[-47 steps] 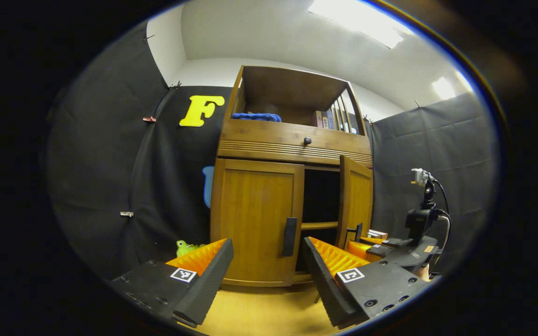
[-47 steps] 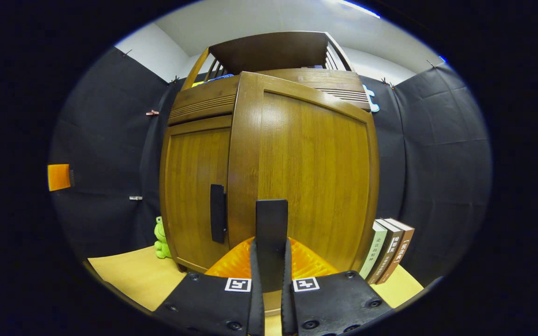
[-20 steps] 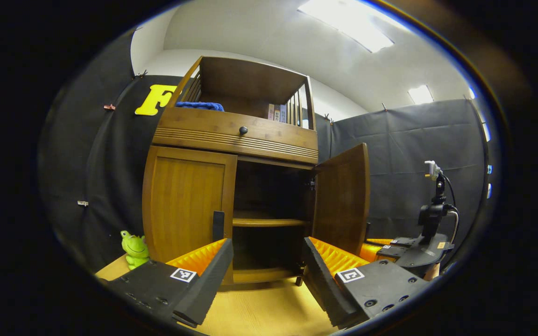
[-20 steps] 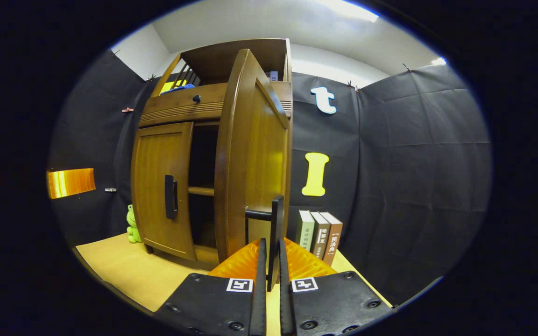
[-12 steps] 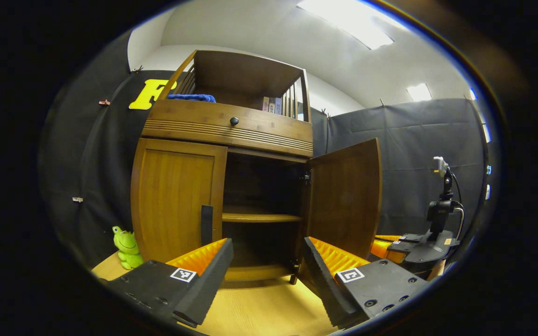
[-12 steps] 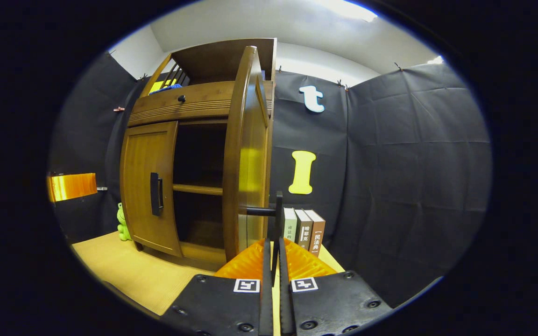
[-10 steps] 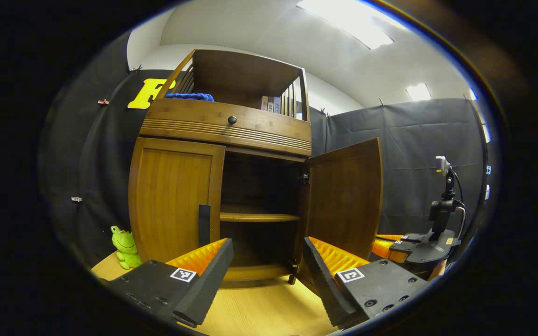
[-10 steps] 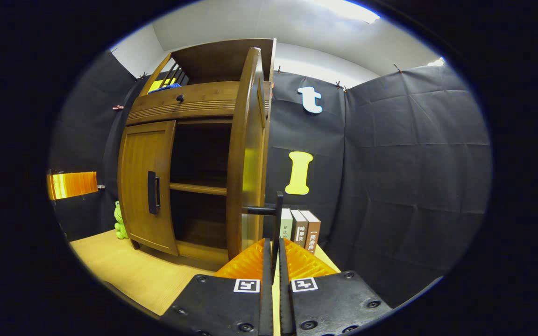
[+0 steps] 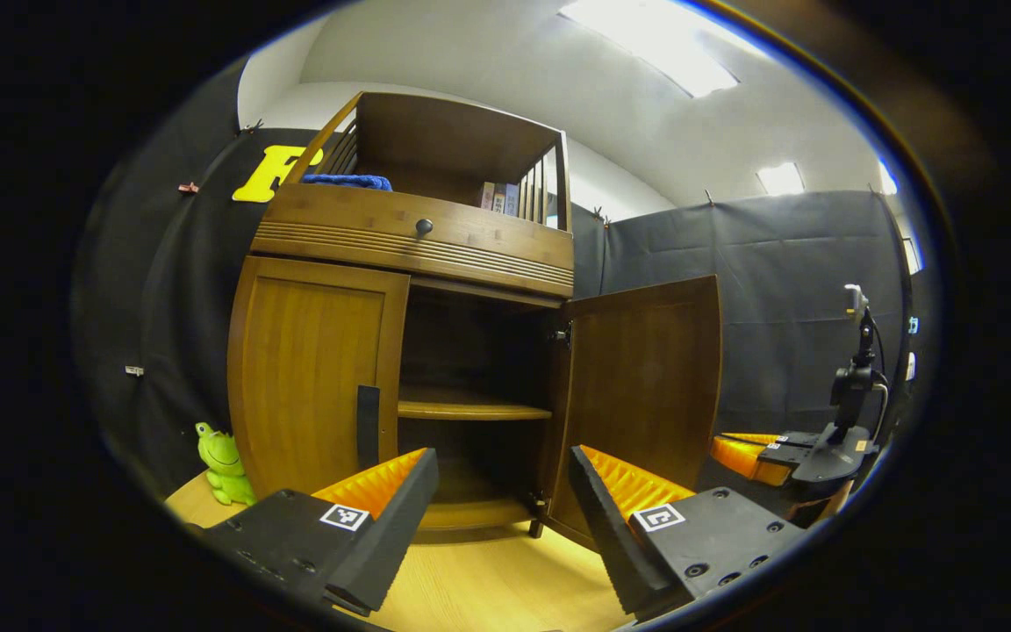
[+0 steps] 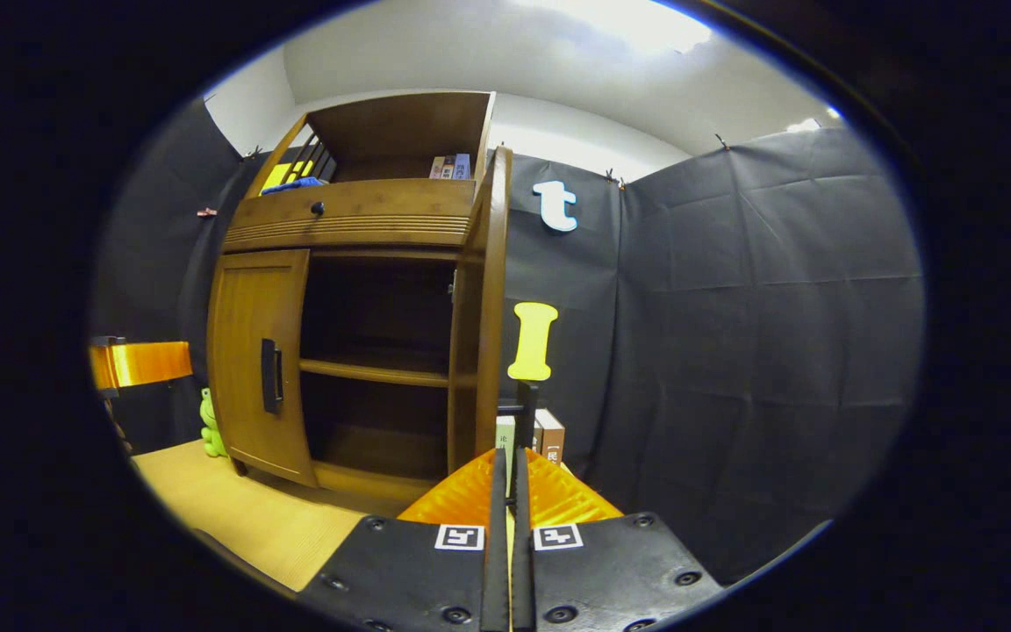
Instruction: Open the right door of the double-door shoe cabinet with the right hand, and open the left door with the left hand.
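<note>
The frog toy is soft, rounded and green; it stands on the pale wood-grain tabletop just beside the cabinet's left corner.

The cabinet is brown wood with visible vertical grain. Its upper section is an open shelf with slatted sides; a blue folded cloth lies at the left of this shelf and several books stand at the right. Below the shelf is a drawer front with horizontal grooves and a small round dark knob.

The left door is a flat framed panel and is closed. A dark, straight vertical handle is fixed near its inner edge.

The left gripper is held in front of the cabinet's open middle. Its fingers are spread wide, have ribbed inner faces, and grip nothing; they are apart from the left door handle.

The right compartment is exposed. It is dark inside, and one horizontal wooden shelf board divides it into upper and lower spaces. No contents can be made out in either space.

The right door is swung wide open, well clear of the cabinet front. In the right gripper view it appears nearly edge-on.

The right gripper has its fingers closed on the thin dark handle of the right door. More books stand on the tabletop behind this door. In the left gripper view, the right gripper appears beyond the open door's outer edge.
</note>
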Available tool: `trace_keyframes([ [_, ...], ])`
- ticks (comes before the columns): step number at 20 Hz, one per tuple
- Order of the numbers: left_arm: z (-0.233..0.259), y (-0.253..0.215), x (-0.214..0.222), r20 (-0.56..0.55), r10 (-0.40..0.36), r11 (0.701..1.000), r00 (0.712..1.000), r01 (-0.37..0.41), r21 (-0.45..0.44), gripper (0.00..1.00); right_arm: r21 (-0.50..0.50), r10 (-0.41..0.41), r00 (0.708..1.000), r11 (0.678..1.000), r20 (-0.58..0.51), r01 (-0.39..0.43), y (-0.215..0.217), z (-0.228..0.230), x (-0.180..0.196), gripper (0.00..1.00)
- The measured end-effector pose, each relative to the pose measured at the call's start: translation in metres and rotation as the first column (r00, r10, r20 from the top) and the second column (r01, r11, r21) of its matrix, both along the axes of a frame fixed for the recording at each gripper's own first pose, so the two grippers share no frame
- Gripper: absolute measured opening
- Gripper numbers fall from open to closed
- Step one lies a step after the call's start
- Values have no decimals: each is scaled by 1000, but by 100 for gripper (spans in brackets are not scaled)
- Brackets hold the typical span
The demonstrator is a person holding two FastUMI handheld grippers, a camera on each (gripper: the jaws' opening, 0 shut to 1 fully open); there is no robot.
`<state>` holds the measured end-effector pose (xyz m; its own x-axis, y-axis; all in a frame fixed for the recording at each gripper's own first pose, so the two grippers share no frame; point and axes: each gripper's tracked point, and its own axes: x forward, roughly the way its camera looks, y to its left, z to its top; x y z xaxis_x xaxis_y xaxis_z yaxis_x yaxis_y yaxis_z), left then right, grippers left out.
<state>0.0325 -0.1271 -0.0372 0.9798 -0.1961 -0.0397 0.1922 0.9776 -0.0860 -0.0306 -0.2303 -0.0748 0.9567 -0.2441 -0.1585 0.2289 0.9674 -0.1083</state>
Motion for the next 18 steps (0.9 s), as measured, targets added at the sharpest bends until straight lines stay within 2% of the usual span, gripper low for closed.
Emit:
trace_keyframes([
  [1,-1,3,1,1,6,1000,1000,-6,-1,94,0,12,1000,1000,6,-12,7,3,-3,4],
  [4,-6,17,7,-1,39,999,999,-39,12,93,11,76,996,997,46,-76,41,26,-11,6],
  [6,-11,29,17,-4,67,997,998,-67,25,89,4,127,990,992,66,-128,61,30,-13,52],
  [7,-15,37,22,-10,83,996,997,-83,31,94,-6,143,987,990,72,-143,67,32,-12,75],
  [8,-18,43,29,-9,96,995,995,-96,37,89,-17,163,983,987,79,-162,76,34,-14,99],
  [9,-19,49,37,-6,108,993,994,-108,43,94,-23,182,979,983,86,-181,84,37,-12,98],
  [12,-24,69,64,13,147,988,989,-148,44,94,-15,220,970,975,104,-220,103,37,-3,97],
  [15,-31,75,91,39,144,989,989,-145,31,94,6,239,962,970,130,-242,109,39,5,99],
  [16,-32,79,100,54,152,987,987,-154,39,94,2,238,962,971,136,-241,108,38,10,95],
  [18,-37,91,121,84,184,980,979,-190,65,94,-5,241,960,970,141,-243,108,34,20,95],
])
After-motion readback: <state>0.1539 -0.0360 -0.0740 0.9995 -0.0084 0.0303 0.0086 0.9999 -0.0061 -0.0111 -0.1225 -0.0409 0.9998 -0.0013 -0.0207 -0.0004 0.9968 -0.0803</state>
